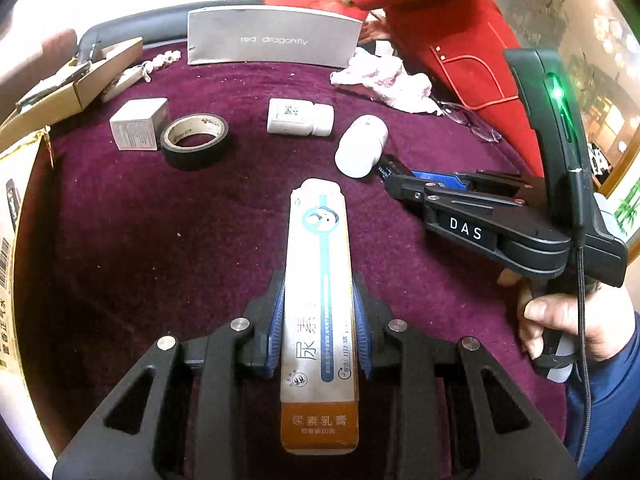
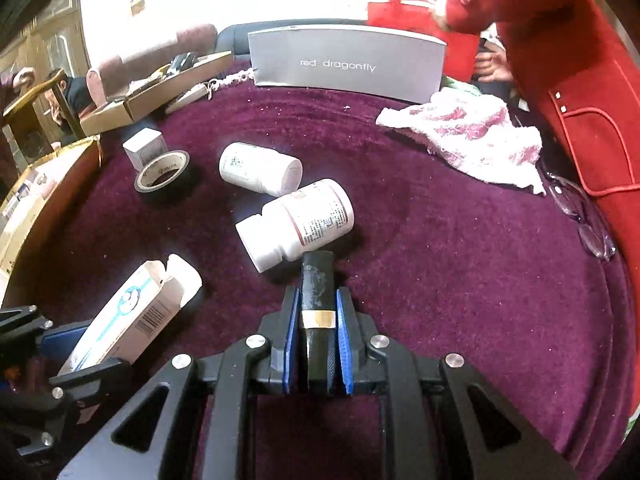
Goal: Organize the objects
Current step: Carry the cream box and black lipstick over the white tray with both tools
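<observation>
My left gripper (image 1: 318, 320) is shut on a long white and orange ointment box (image 1: 320, 288), held above the purple tablecloth; the box also shows in the right wrist view (image 2: 132, 316), its end flap open. My right gripper (image 2: 318, 312) is shut on a dark stick-shaped object (image 2: 317, 284) with a tan band, its tip just short of a white pill bottle (image 2: 300, 220) lying on its side. The right gripper shows in the left wrist view (image 1: 394, 178) beside that bottle (image 1: 360, 146). A second white bottle (image 2: 260, 168) lies behind it.
A black tape roll (image 1: 194, 140) and a small white box (image 1: 138, 123) lie left. A grey "red dragonfly" bag (image 1: 276, 38) stands at the back. Open cardboard boxes (image 1: 76, 80) sit far left. A pink-white cloth (image 2: 464, 136), glasses (image 2: 580, 216) and a person in a red coat (image 2: 560, 60) are at right.
</observation>
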A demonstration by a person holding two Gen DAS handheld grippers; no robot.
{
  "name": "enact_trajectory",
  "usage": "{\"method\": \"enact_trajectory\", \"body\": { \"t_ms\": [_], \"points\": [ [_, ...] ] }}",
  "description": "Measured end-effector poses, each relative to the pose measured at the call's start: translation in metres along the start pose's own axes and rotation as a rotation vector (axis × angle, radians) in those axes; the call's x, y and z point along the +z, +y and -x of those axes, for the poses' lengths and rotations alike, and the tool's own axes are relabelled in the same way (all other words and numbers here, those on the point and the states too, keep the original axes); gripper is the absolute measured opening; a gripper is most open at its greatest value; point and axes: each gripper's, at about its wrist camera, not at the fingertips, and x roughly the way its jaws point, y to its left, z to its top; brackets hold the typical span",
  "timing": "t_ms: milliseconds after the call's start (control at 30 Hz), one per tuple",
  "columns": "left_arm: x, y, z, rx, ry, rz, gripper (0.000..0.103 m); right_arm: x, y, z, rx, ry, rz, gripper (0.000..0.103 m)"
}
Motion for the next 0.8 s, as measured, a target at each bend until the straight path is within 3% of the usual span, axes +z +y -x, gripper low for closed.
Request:
{"method": "enact_trajectory", "body": {
  "t_ms": [200, 333, 567, 800],
  "points": [
    [0.001, 0.003, -0.001, -0.007, 0.001, 0.002, 0.029, 0.001, -0.001, -0.001, 0.012, -0.003, -0.004, 0.016],
    [0.002, 0.002, -0.001, -0.008, 0.001, 0.002, 0.029, 0.000, 0.008, 0.000, -0.026, -0.003, 0.038, 0.016],
    [0.003, 0.004, 0.002, -0.009, -0.016, 0.018, 0.029, 0.002, -0.002, 0.004, 0.055, -0.004, -0.021, 0.016],
    [0.002, -0.001, 0.021, 0.026, -0.051, 0.031, 0.029, 0.004, -0.011, 0.011, 0.082, -0.027, -0.069, 0.016]
  ]
}}
